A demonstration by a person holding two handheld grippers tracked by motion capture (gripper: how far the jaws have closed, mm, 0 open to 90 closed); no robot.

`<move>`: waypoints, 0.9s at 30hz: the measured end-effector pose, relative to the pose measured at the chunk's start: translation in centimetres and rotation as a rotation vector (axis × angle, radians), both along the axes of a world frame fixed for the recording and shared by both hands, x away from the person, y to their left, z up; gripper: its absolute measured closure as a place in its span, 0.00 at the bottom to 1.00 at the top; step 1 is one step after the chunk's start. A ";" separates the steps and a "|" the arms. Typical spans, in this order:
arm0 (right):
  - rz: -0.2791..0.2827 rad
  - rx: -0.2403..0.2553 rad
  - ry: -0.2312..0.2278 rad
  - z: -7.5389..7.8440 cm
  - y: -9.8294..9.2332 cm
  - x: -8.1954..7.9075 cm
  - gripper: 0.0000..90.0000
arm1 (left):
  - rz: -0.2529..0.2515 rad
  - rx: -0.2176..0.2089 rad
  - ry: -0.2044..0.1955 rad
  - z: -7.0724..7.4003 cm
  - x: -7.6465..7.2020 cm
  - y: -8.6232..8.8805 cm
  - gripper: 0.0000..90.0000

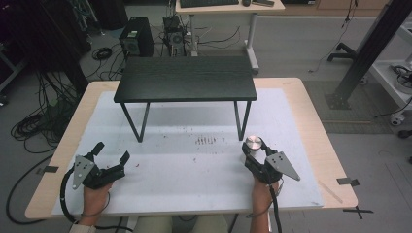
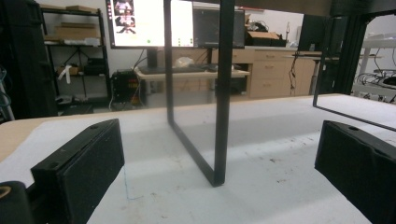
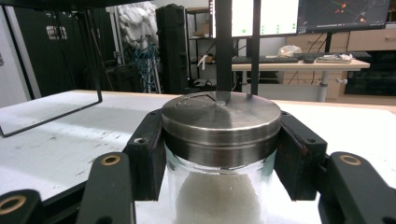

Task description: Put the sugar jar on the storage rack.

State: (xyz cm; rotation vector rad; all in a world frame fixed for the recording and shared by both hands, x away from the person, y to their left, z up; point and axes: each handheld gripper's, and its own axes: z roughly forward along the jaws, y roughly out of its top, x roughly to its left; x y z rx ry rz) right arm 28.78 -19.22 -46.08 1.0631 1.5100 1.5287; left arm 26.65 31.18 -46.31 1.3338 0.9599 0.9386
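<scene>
R gripper [image 1: 254, 151] first: I've got its jaws clamped on the clear glass jar with the brushed-steel lid [image 3: 220, 123], pads pressing just under the lid rim on both sides, white granular stuff showing inside. In the high view that jar [image 1: 253, 142] sits at about 4 o'clock on the white mat [image 1: 194, 179], right at the gripper's tip, i.e. dead ahead at 12 o'clock from my R hand [image 1: 262, 194]. Jar stands upright, long axis vertical, base seemingly on the mat.

L gripper [image 1: 111, 153] sits at approx 8 o'clock on the mat, jaws spread wide, nothing between them. Its own view looks past both black pads at a thin black leg [image 2: 223, 88] of the small black wood-top shelf on metal legs [image 1: 185, 77].

Shelf stands at 12 o'clock on the mat, its R front leg just beyond the jar, at roughly 11 o'clock from it. R hand is the near one, L well apart. My guess: next is lift and place on or under the shelf; that leg is the thing to clear.
</scene>
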 end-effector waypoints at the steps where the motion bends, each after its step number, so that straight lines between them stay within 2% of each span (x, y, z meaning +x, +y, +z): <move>1: 0.006 -0.006 0.006 0.1 0.1 -0.1 0.47 | 0.000 0.000 0.000 0.0 0.0 0.0 0.02; 5: 0.018 -0.003 0.002 0.7 0.2 -0.3 0.47 | -0.001 0.000 0.000 0.0 0.0 0.0 0.02; 9: 0.038 -0.016 -0.016 2.7 0.3 -0.6 0.47 | 0.000 0.000 0.000 0.0 0.0 0.0 0.02; 10: 0.038 -0.016 -0.016 2.7 0.3 -0.6 0.47 | 0.000 0.000 0.000 0.0 0.0 0.0 0.02; 11: 0.050 -0.025 -0.026 3.8 0.4 -0.7 0.47 | 0.000 -0.001 0.000 0.0 0.0 0.0 0.02; 14: 0.074 -0.026 -0.039 5.5 0.6 -0.8 0.47 | 0.000 -0.001 0.000 0.0 0.0 0.0 0.02; 15: 0.074 -0.026 -0.039 5.5 0.6 -0.8 0.47 | 0.000 -0.001 0.000 0.0 0.0 0.0 0.02; 16: 0.088 -0.034 -0.044 6.6 0.8 -0.9 0.47 | 0.000 -0.001 0.000 0.0 0.0 0.0 0.02; 17: 0.088 -0.034 -0.044 6.6 0.8 -0.9 0.47 | 0.000 -0.001 0.000 0.0 0.0 0.0 0.02; 18: 0.107 -0.045 -0.049 7.8 1.1 -1.0 0.47 | -0.001 0.000 0.001 0.0 0.0 0.0 0.02; 19: 0.107 -0.045 -0.049 7.8 1.1 -1.0 0.47 | 0.000 -0.001 0.000 0.0 0.0 0.0 0.02; 21: 0.137 -0.057 -0.060 9.5 1.7 -1.0 0.47 | 0.000 -0.001 0.000 0.0 0.0 0.0 0.02; 25: 0.168 -0.051 -0.070 11.3 2.3 -0.9 0.47 | 0.000 -0.001 0.000 0.0 0.0 0.0 0.02; 27: 0.196 -0.049 -0.084 13.0 2.9 -0.7 0.47 | 0.000 -0.002 0.000 0.0 0.0 0.0 0.02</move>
